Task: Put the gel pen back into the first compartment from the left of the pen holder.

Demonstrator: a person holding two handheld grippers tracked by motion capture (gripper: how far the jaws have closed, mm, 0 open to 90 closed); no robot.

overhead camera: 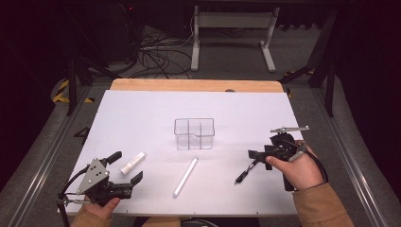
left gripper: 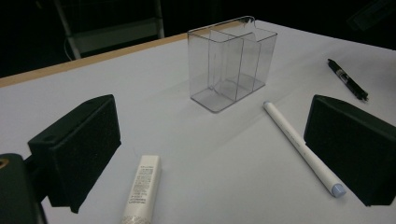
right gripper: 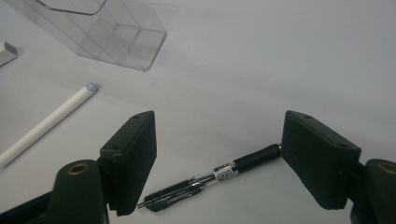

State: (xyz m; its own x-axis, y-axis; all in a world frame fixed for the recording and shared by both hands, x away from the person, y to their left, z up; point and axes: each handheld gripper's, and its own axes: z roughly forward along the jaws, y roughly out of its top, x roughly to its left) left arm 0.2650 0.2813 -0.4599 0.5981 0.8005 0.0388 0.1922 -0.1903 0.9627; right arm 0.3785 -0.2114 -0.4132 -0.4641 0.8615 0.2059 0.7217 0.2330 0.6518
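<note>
Nothing was in the clear organizer point(overhead camera: 194, 134) yet. The right gripper point(right gripper: 217, 158) stood open around the black pen point(right gripper: 210, 179) lying on the table's right, not gripping. The left gripper point(left gripper: 210, 154) waited open near the white tube point(left gripper: 142, 189) and white pen point(left gripper: 303, 147).

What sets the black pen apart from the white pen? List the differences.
The black pen is dark with a clear middle section and a clip; the white pen is plain white with a pale blue tip. The black pen looks shorter. It lies between the right gripper's open jaws; the white pen lies mid-table. Both lie flat on the white table.
</note>
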